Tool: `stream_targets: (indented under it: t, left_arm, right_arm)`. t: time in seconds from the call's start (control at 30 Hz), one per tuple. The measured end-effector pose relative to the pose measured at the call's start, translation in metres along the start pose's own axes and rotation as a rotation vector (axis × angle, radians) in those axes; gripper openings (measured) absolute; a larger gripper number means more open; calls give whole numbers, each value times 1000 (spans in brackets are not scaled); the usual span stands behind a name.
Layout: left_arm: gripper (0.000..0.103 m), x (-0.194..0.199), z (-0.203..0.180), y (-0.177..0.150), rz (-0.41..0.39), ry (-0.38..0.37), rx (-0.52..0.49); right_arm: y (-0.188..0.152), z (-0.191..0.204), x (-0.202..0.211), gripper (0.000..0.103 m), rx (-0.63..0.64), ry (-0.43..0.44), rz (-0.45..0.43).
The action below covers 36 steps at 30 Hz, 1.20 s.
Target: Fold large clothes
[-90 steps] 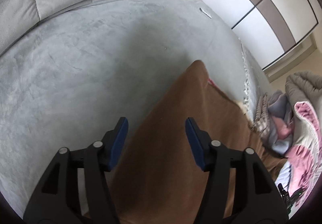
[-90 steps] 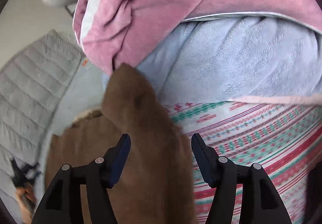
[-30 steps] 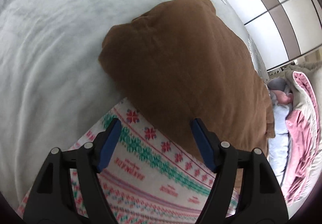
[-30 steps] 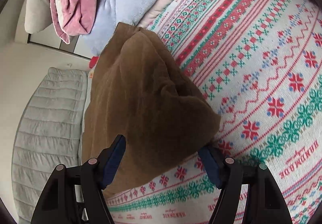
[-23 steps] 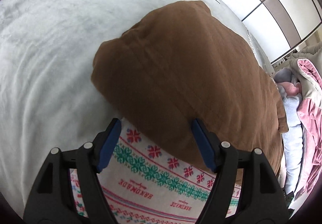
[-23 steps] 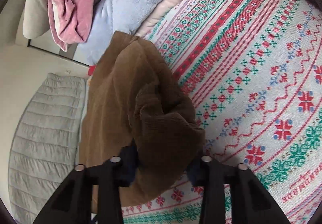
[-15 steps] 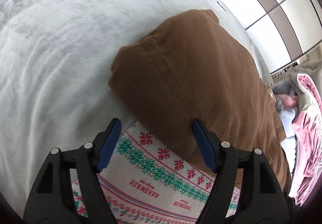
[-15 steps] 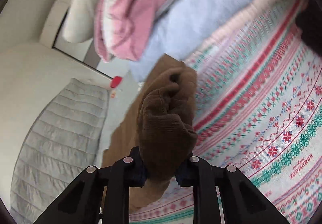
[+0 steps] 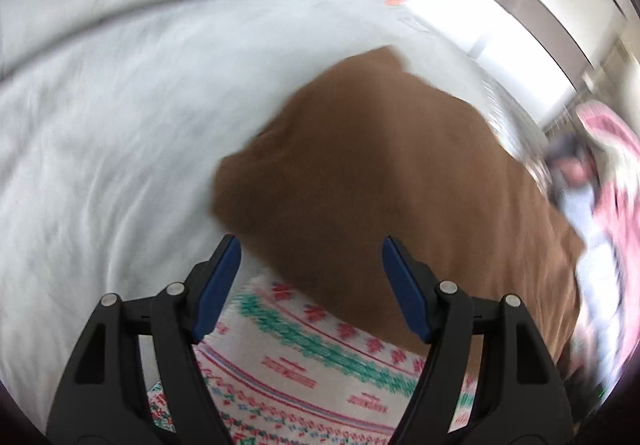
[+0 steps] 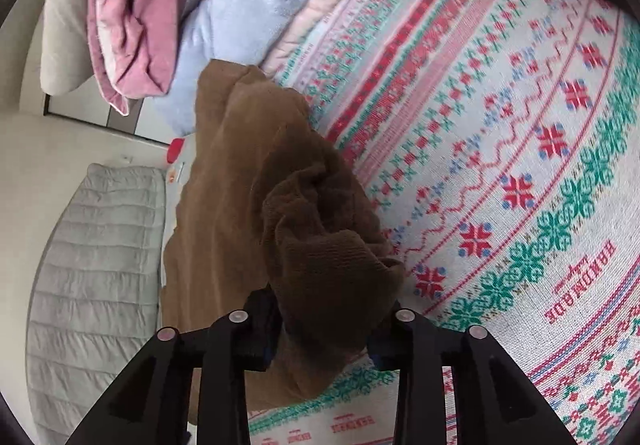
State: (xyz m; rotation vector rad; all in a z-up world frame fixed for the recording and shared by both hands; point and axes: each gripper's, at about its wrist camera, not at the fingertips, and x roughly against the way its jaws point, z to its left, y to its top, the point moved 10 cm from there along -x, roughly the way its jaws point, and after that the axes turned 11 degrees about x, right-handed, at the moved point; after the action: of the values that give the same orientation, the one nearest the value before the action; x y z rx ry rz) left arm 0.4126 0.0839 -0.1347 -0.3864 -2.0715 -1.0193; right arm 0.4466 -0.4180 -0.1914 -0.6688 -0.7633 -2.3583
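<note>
Right wrist view: the right gripper [image 10: 320, 329] has its jaws clamped on a bunched, ribbed fold of the brown garment [image 10: 248, 181], which lies across a patterned knit blanket [image 10: 520, 165]. Left wrist view, blurred: the left gripper [image 9: 310, 285] hangs with jaws wide, empty, above the garment's rounded edge [image 9: 380, 181], beyond which spreads the soft grey bed [image 9: 100, 125].

From my left wrist view, the brown corduroy garment [image 9: 380, 181] lies on the pale grey plush bed cover [image 9: 112, 117], its near edge overlapping the white patterned knit blanket [image 9: 304, 357] at 6 o'clock. The pile of pink and blue bedding [image 9: 600, 173] sits at 3 o'clock. In my right view, the right gripper [image 10: 320, 329] holds the garment's bunched end over that blanket, with the bedding at 12 o'clock.
</note>
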Motion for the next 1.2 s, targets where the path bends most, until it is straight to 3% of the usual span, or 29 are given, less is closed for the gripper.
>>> stream_targets:
  t: [0.1, 0.2, 0.27, 0.33, 0.5, 0.6, 0.7, 0.83, 1.0, 1.2]
  left_arm:
    - [74, 16, -56, -26, -38, -65, -247]
    - [74, 15, -109, -78, 24, -138, -509]
    - [74, 10, -134, -108, 28, -123, -660]
    - [74, 6, -150, -123, 24, -121, -733]
    - [78, -44, -145, -120, 152, -92, -621]
    - [82, -47, -153, -128, 113, -57, -693]
    - [81, -39, -155, -120, 128, -62, -638]
    - [81, -28, -153, -111, 38, 4, -669]
    - [82, -49, -145, -116, 73, 19, -600]
    - [84, -53, -146, -118, 71, 36, -613]
  right_arm:
    - [3, 3, -6, 45, 37, -19, 16]
    - [-3, -5, -8, 50, -51, 10, 26]
    - [-6, -7, -6, 51, -68, 21, 29]
    - [-10, -9, -4, 55, -79, 31, 30]
    - [-20, -6, 2, 59, -57, 25, 19]
    - [-15, -7, -7, 61, -43, 15, 23]
    - [-14, -7, -9, 63, -55, 18, 25]
    - [-13, -7, -9, 64, -69, 23, 30]
    - [-12, -1, -10, 75, -49, 40, 19]
    - [-13, 8, -15, 82, 12, 29, 10]
